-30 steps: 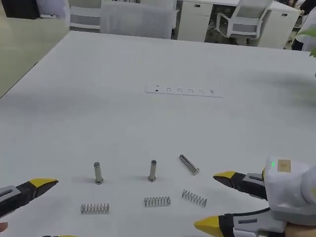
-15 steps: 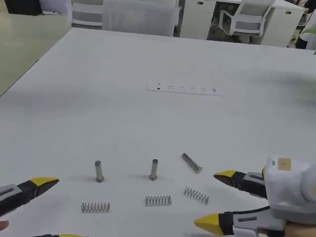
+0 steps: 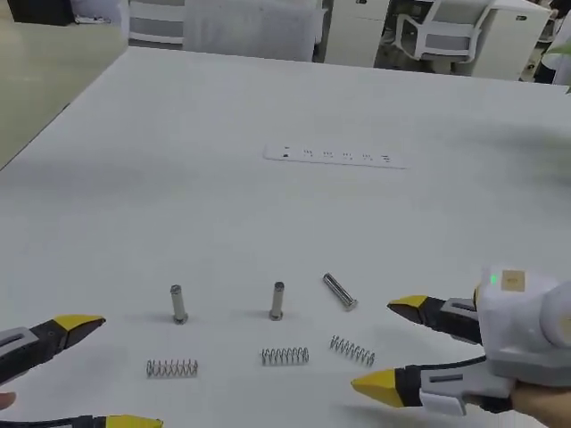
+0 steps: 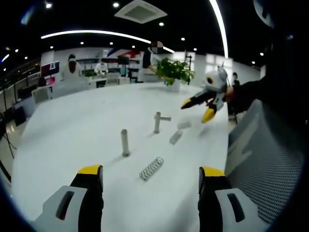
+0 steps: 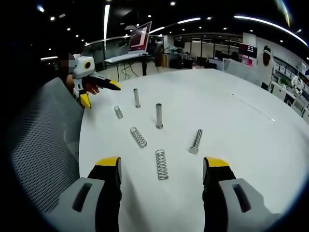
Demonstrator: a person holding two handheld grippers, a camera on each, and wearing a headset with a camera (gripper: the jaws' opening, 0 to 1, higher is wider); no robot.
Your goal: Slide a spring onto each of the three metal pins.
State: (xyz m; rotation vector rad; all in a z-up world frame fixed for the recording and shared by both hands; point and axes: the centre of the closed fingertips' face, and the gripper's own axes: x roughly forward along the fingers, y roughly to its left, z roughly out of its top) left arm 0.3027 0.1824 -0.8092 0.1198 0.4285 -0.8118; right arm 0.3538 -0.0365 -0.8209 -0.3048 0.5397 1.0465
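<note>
We hold both grippers low over white table point(image 3: 268, 116), nearer us than middle pin point(image 3: 277, 300). Left gripper point(image 3: 129, 371) sits left of that pin, jaws wide apart, empty. Right gripper point(image 3: 371, 347) sits right of it, jaws wide apart, empty. Just before middle pin we see loose row: left spring point(image 3: 171, 367), middle spring point(image 3: 285, 357), right spring point(image 3: 352, 350). Middle pin stands upright. Left pin point(image 3: 177, 304) stands upright to its left; right pin point(image 3: 339, 292) lies flat to its right. Power strip point(image 3: 335, 158) lies well beyond.

I find myself operating in an open-plan office. Evidence noted: a large white bench point(image 3: 223, 134) with a flush socket strip point(image 3: 335, 157); a swivel chair point(image 3: 437, 40) at pale desks point(image 3: 352, 36) behind it. Also an open laptop point(image 5: 139, 37), a potted plant point(image 4: 174, 72), people standing at the far desks, and long ceiling light strips point(image 4: 96, 36).
</note>
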